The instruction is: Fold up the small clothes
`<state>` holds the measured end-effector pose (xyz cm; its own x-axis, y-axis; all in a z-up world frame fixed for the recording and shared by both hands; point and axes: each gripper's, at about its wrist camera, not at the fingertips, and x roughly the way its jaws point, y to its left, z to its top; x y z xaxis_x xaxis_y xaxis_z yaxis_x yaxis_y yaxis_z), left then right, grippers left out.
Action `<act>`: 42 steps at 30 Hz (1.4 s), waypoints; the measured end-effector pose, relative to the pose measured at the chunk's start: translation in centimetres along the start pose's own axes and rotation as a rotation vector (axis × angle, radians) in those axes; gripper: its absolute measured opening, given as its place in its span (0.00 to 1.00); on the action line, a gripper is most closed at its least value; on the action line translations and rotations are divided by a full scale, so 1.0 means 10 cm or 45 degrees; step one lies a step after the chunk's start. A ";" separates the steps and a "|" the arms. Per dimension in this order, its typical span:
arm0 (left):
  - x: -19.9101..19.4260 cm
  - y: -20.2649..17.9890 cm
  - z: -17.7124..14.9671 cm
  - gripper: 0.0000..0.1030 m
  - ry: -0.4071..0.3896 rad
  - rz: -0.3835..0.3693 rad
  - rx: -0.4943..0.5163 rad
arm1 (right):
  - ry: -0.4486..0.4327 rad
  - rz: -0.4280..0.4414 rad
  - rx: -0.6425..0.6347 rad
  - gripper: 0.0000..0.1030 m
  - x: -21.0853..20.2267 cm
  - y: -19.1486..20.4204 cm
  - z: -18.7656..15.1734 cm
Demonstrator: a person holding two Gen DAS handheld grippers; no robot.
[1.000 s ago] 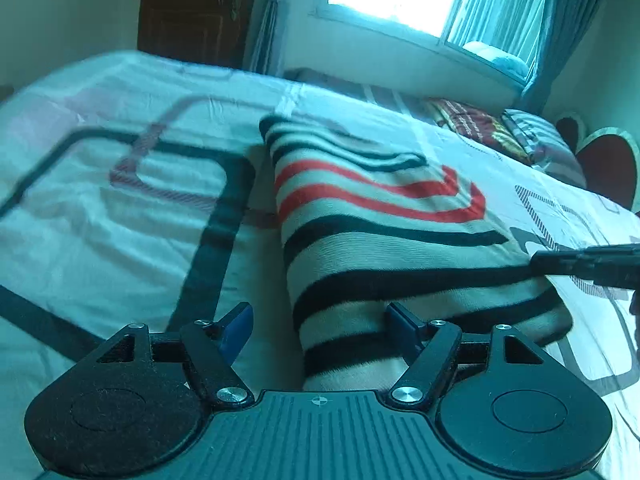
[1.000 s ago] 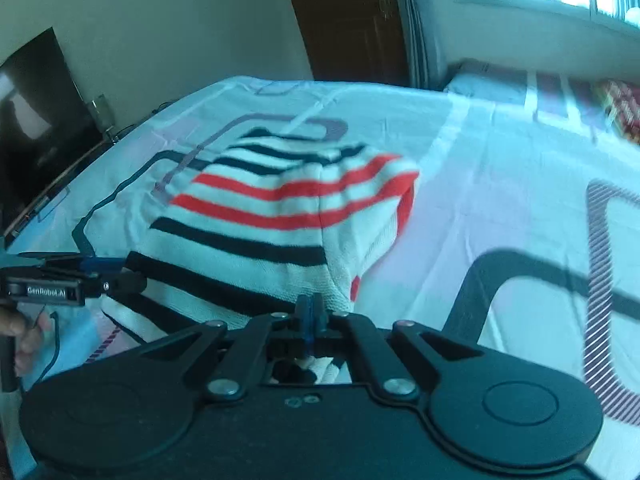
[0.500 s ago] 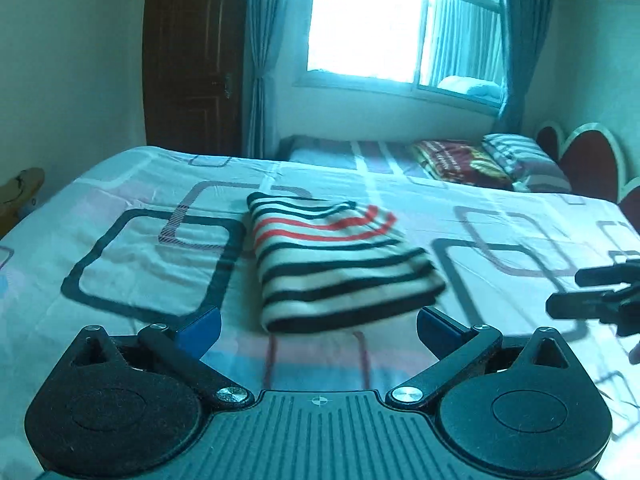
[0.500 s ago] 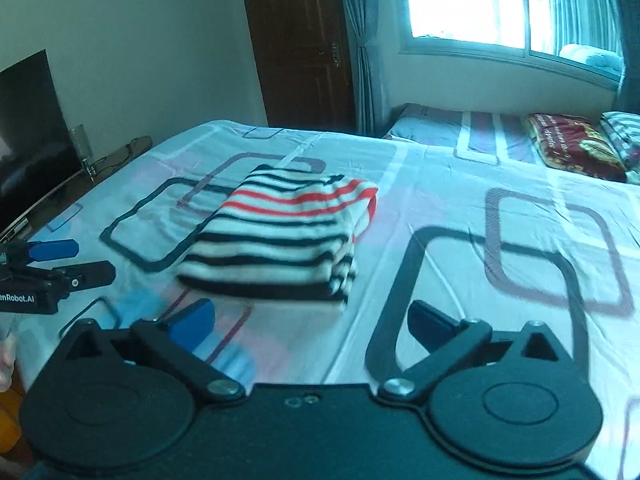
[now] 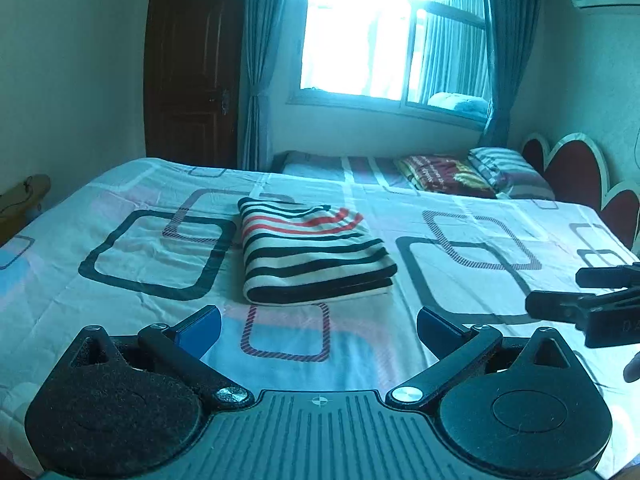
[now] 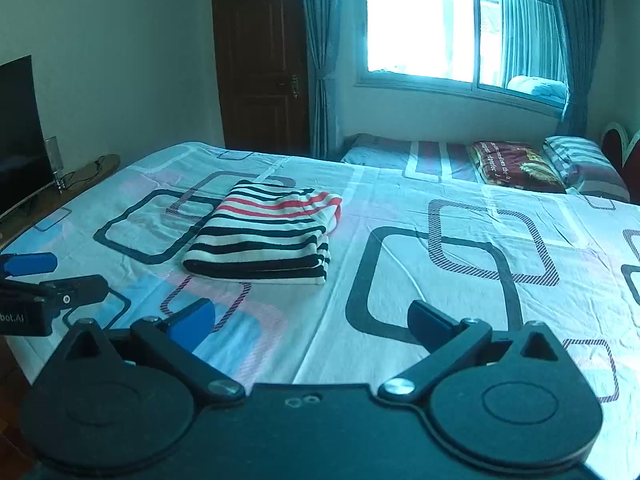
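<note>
A white garment with black and red stripes point(image 5: 312, 252) lies folded into a neat rectangle on the bed; it also shows in the right wrist view point(image 6: 264, 232). My left gripper point(image 5: 318, 322) is open and empty, held back from the garment near the bed's front edge. My right gripper point(image 6: 312, 320) is open and empty, also clear of the garment. Each gripper shows at the side of the other's view: the right gripper point(image 5: 588, 296) and the left gripper point(image 6: 44, 280).
The bed sheet point(image 5: 460, 264) has square line patterns. Pillows point(image 5: 504, 172) and a red headboard point(image 5: 576, 168) are at the far right. A dark door point(image 6: 264, 60), window point(image 6: 440, 24), and a TV point(image 6: 18, 132) on a low stand are around the bed.
The right gripper opened and let go of the garment. Both grippers pulled back and up from the garment, which now lies folded farther off.
</note>
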<state>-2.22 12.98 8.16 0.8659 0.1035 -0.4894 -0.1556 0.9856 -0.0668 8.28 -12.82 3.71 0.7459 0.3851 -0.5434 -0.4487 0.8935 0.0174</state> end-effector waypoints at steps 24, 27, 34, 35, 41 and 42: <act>-0.21 -0.09 0.02 1.00 -0.042 0.012 0.026 | -0.057 0.003 0.021 0.99 -0.22 0.05 -0.01; -0.20 -0.10 0.03 1.00 -0.046 0.007 0.028 | -0.070 -0.019 -0.006 0.99 -0.24 0.05 0.00; -0.21 -0.12 0.05 1.00 -0.045 -0.006 0.029 | -0.069 -0.022 -0.003 0.99 -0.24 0.02 0.01; -0.22 -0.12 0.05 1.00 -0.048 -0.009 0.033 | -0.068 -0.021 -0.007 0.99 -0.24 0.02 0.01; -0.26 -0.13 0.09 1.00 -0.064 -0.015 0.054 | -0.067 -0.018 0.000 0.99 -0.23 0.01 0.02; -0.26 -0.13 0.10 1.00 -0.067 -0.015 0.054 | -0.070 -0.017 -0.001 0.99 -0.23 0.02 0.03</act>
<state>-3.81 11.60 10.34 0.8915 0.0981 -0.4423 -0.1261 0.9914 -0.0344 6.61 -13.44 5.18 0.7779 0.3851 -0.4965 -0.4386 0.8986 0.0099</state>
